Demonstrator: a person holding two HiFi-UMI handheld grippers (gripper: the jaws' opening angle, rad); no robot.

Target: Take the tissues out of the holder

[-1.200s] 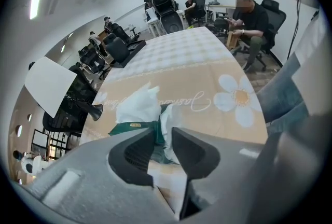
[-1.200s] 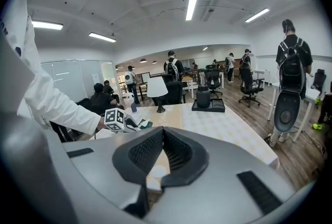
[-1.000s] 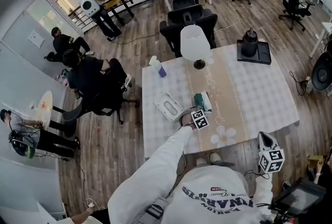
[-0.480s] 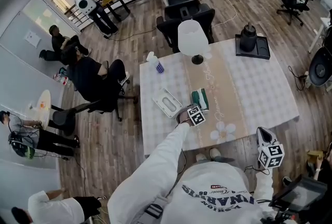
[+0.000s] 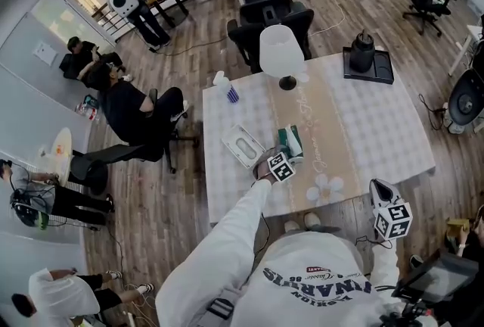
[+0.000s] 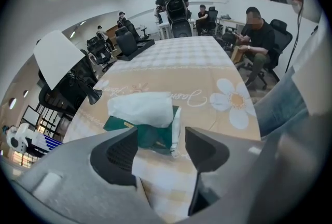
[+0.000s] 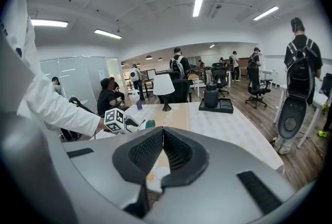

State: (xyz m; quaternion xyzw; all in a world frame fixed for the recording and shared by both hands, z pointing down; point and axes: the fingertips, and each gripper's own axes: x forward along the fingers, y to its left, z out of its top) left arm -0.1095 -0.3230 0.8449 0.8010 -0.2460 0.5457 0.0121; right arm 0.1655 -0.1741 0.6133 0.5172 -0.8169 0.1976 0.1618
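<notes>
Our left gripper [image 6: 161, 141] has just been opening its jaws, now clear of the green tissue pack [image 6: 141, 116] lying on the desk [image 5: 378, 129] just beside the white holder [image 5: 243, 146], which we read as a release; our right gripper [image 7: 162, 140] hangs closed, empty.

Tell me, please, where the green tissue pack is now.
In the head view the green tissue pack lies on the beige runner, just right of the white holder, before the left gripper, whose jaws have just been opening clear of it.
</notes>
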